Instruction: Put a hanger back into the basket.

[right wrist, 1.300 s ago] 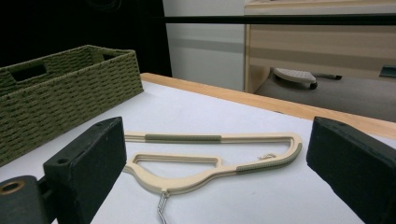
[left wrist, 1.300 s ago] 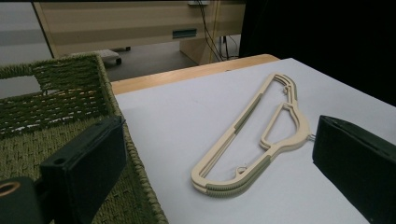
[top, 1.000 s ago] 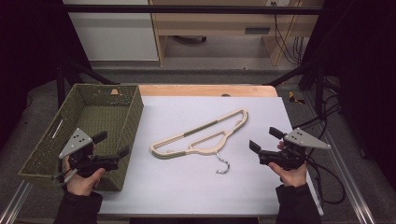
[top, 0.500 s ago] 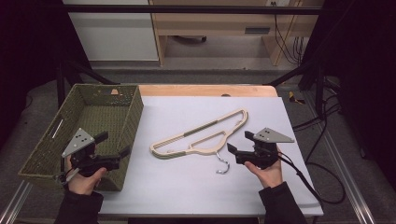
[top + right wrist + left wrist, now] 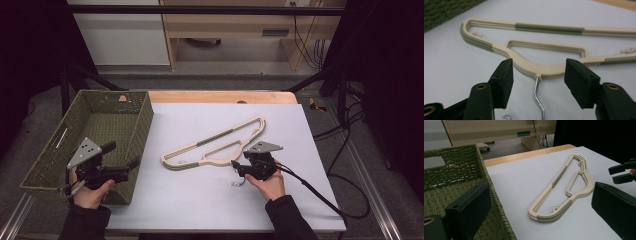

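Cream plastic hanger (image 5: 215, 145), flat, stacked double-layer profile, ribbed olive grip strips on the bars, thin bent steel hook (image 5: 539, 100) at the neck. It lies diagonally mid-frame in the high view on the matte pale table sheet (image 5: 200, 200), just right of the woven green basket (image 5: 132, 125).

Right gripper view gives the detail the high view can't: layered edges, rib texture, hook wire running down between the two black jaws. Left gripper view adds the basket's coarse weave at frame left and the hanger end-on.

Right gripper (image 5: 240, 167) low at the hanger neck, hand behind it at lower centre-right, pointing left. Jaws have just been closing; they flank the neck and hook, pads not yet touching. Left gripper (image 5: 131, 165) at lower left over the basket rim, jaws apart, nothing in them.
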Demonstrator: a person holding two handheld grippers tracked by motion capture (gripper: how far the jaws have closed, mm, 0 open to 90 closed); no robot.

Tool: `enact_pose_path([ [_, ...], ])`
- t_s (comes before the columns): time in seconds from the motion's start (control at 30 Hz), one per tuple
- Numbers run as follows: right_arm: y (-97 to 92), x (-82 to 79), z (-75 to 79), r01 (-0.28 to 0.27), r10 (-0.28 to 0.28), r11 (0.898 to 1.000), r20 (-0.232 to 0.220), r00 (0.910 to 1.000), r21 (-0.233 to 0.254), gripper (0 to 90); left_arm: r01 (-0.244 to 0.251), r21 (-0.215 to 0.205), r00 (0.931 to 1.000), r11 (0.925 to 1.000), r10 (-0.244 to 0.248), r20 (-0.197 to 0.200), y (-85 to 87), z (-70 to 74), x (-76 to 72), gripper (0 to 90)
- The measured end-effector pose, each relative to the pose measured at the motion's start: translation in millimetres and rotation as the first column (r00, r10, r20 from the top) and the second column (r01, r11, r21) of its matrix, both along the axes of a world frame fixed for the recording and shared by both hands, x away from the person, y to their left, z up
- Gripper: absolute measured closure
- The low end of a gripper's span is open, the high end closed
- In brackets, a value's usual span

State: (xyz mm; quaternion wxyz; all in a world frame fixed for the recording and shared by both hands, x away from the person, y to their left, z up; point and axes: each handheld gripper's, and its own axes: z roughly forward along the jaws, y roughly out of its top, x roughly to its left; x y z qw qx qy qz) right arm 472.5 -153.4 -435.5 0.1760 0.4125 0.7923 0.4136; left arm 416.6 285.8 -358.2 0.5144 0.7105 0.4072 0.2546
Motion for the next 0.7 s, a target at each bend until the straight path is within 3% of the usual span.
enact_pose_path([
  [0.2,6.6,8.8,-19.6,-0.012,0.01,0.999,-0.049,0.9987,-0.042,54.9,0.0,-0.002,1.0,1.0,0.0,-0.001,0.3,-0.6,0.3,2.6],
  [0.4,11.7,12.9,-29.5,0.017,-0.02,0.999,-0.109,0.9938,-0.036,65.5,0.0,-0.006,1.0,1.0,0.0,-0.001,0.1,-0.8,0.0,2.7],
  [0.57,12.0,16.0,-35.9,0.012,-0.018,0.999,-0.124,0.9921,-0.049,74.5,0.001,-0.006,1.0,1.0,-0.001,-0.003,-0.3,-1.4,0.5,2.9],
  [0.7,12.4,17.5,-39.5,0.015,-0.019,1.0,-0.148,0.9889,-0.026,81.6,0.002,-0.002,1.0,1.0,-0.002,-0.007,-0.4,-2.0,1.2,2.9],
])
